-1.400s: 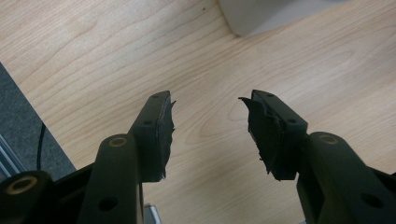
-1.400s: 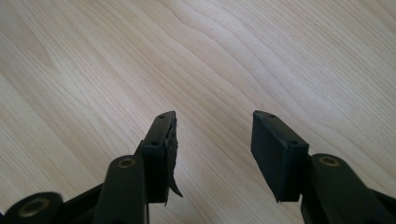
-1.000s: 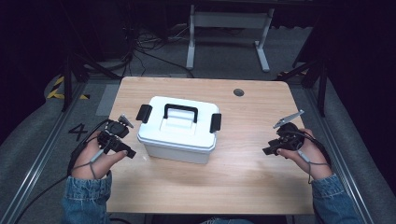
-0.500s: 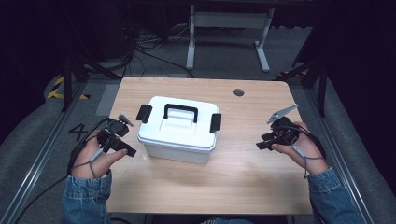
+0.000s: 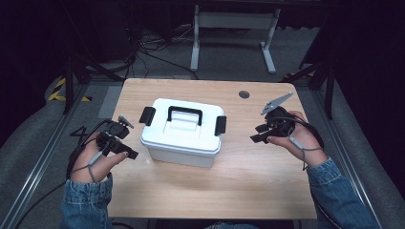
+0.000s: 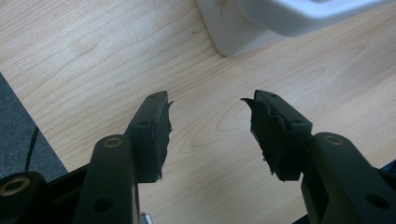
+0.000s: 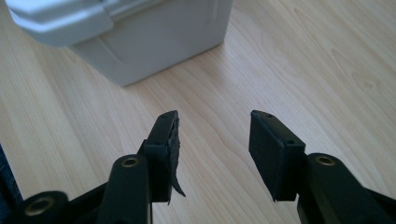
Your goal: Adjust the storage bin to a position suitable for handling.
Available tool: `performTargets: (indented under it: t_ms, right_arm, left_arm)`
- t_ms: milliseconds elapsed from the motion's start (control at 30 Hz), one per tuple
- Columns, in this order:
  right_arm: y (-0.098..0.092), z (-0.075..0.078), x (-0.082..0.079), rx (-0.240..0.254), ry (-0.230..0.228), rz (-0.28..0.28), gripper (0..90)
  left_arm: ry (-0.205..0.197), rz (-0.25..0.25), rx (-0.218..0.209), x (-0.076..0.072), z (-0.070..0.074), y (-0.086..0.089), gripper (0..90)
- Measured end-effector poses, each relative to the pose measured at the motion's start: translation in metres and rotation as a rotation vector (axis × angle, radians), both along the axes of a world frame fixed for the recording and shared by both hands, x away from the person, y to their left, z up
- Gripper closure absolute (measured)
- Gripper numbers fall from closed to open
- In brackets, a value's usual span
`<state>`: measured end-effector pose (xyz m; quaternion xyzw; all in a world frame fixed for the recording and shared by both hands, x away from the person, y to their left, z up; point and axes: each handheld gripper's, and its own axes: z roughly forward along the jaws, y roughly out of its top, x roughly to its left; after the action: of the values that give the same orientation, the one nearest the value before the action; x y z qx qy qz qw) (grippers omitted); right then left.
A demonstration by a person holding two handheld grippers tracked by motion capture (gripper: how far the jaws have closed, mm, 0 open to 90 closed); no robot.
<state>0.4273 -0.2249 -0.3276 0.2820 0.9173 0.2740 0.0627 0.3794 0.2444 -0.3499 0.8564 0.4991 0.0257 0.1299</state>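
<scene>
Overhead camera; both close gripper views share the white box [image 5: 183, 133].

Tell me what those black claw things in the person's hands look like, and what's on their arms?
Each hand holds a black gripper with two flat jaws and brass-coloured pivot rings. The left gripper and the right gripper each trail a thin dark cable, and a grey three-cornered plate sits on top of the right one. The jaw pads look ragged at the edges. Blue denim sleeves cover both forearms.

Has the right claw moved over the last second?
Yes. The right claw has shifted inward toward the white box and slightly away from the person, narrowing the gap to the box; its jaws stand open above the table.
</scene>
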Motion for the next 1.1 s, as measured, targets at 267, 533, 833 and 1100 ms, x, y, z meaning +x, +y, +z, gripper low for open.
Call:
performTargets:
  t_ms: [267,533,833,1100]
  right_arm:
    - [0.020,0.021,0.011,0.041,-0.017,0.024,52.9]
    - [0.038,0.035,0.015,0.060,-0.056,0.052,52.5]
    - [0.067,0.047,0.022,0.083,-0.064,0.120,52.6]
    - [0.097,0.048,0.032,0.098,-0.045,0.169,54.5]
  left_arm:
    - [0.000,0.000,-0.010,0.000,0.000,0.001,47.8]
    - [0.000,0.001,-0.008,-0.001,-0.001,0.002,48.0]
    - [-0.001,0.009,-0.013,0.000,-0.001,0.000,48.2]
    - [-0.007,0.007,-0.014,0.001,0.002,0.002,48.2]
